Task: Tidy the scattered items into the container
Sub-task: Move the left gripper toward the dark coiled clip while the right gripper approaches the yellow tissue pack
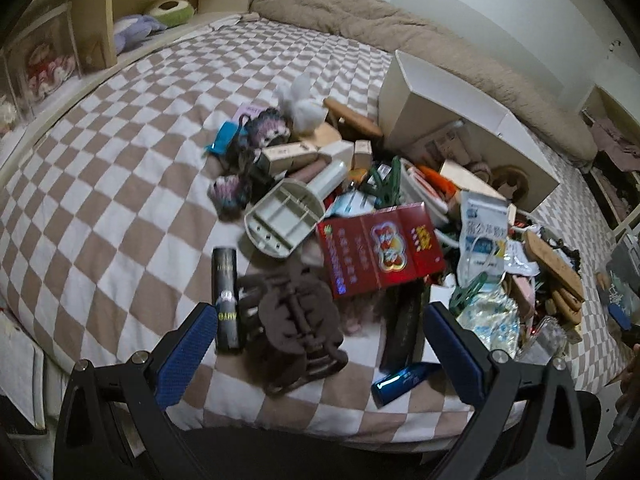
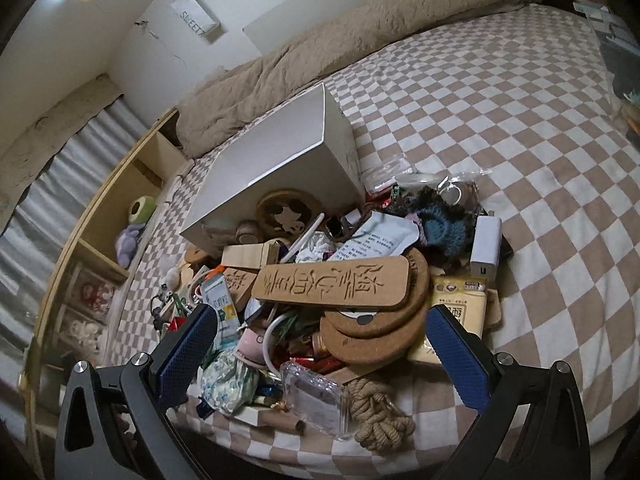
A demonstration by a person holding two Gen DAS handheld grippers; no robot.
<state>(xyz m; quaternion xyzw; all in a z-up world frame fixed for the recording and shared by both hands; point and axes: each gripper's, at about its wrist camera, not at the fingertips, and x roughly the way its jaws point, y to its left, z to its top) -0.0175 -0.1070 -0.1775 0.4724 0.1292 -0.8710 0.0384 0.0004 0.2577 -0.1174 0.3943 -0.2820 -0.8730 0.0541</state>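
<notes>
Two hand-held grippers are seen, both spread wide and holding nothing. The left hand-held gripper (image 1: 320,344) is held low in the frame over a brown hair claw (image 1: 296,320), with a black tube (image 1: 227,300) by its left finger and a red box (image 1: 380,250) just above. The right hand-held gripper (image 2: 320,348) is held over a clear case (image 2: 316,398) and a rope (image 2: 378,412). The white container (image 2: 280,168), tipped on its side, is found above the pile on the checked bed (image 2: 520,140).

The container (image 1: 432,120) lies tipped behind the clutter pile (image 1: 360,216), seemingly with a few items inside.
</notes>
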